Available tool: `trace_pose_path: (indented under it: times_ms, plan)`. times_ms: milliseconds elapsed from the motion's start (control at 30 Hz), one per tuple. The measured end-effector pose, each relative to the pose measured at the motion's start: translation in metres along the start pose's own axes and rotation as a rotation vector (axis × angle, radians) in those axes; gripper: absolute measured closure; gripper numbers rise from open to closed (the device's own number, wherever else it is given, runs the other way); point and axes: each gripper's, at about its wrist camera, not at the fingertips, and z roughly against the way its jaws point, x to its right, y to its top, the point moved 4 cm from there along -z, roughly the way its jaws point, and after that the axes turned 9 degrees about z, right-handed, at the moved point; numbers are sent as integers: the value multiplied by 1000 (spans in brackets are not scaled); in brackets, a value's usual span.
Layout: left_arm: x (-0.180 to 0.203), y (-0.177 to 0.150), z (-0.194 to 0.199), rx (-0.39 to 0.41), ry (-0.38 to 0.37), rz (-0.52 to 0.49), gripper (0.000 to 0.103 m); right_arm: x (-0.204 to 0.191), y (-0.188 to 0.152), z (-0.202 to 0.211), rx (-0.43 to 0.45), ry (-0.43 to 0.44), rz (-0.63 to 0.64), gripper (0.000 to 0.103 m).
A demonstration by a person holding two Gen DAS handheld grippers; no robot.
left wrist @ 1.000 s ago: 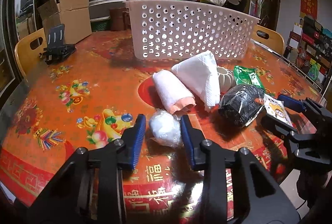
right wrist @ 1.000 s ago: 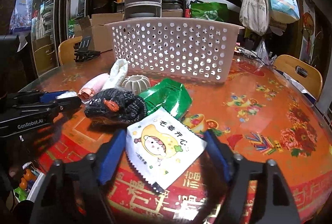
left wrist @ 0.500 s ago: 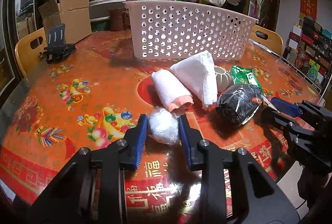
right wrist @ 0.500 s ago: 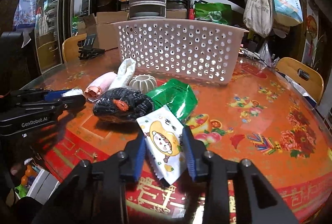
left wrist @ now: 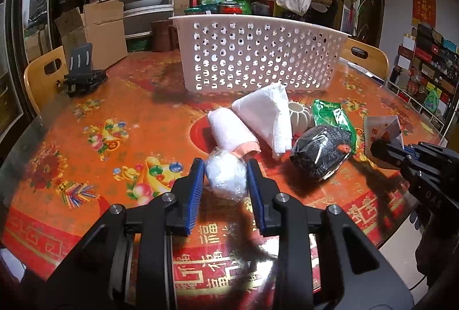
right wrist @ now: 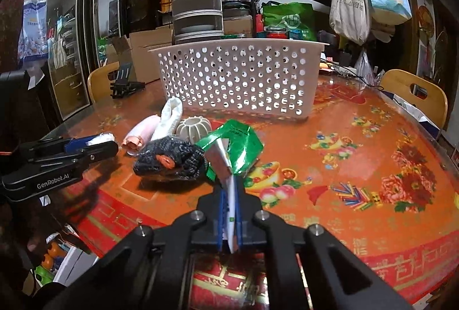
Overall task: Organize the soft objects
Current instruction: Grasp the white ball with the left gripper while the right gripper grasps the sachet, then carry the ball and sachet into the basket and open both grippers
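Note:
My left gripper (left wrist: 225,176) is shut on a white wrapped soft ball (left wrist: 226,176) resting on the table. My right gripper (right wrist: 229,212) is shut on a white cartoon snack packet (right wrist: 226,180), folded upright between the pads; it also shows in the left wrist view (left wrist: 383,132). A white perforated basket (left wrist: 258,60) stands behind. In front of it lie a pink rolled towel (left wrist: 232,135), a white tissue bundle (left wrist: 266,114), a black knitted item in plastic (left wrist: 321,152), a green packet (left wrist: 330,113) and a white ribbed cup (left wrist: 301,116).
The round table (left wrist: 114,114) has a red patterned cloth under glass. A black phone stand (left wrist: 81,74) sits at its far left. Wooden chairs (right wrist: 416,91) stand around it. Cardboard boxes (left wrist: 97,31) and stacked containers are behind.
My left gripper closed onto the white ball. My right gripper closed on the snack packet, folded it upright and lifted it off the table.

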Motion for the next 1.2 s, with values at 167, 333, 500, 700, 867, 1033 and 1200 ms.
trace_pose_path:
  times_ms: [167, 333, 500, 700, 867, 1033, 1200]
  plan:
    - [2, 4, 8, 10, 0, -5, 75, 3, 4, 5, 10, 0, -14, 98]
    - [2, 12, 13, 18, -4, -6, 75, 8, 13, 12, 25, 0, -21, 98]
    - [2, 29, 18, 28, -14, -9, 75, 14, 31, 17, 42, -4, -18, 98]
    - [8, 53, 21, 43, -30, -18, 75, 24, 53, 16, 36, 21, -29, 98]
    - [12, 79, 24, 52, -49, -13, 75, 34, 74, 18, 41, 22, -22, 98]
    - [19, 106, 22, 60, -71, -18, 75, 41, 99, 23, 62, 17, -4, 98]
    - [27, 138, 17, 63, -88, -23, 75, 48, 126, 22, 75, 19, 14, 98]
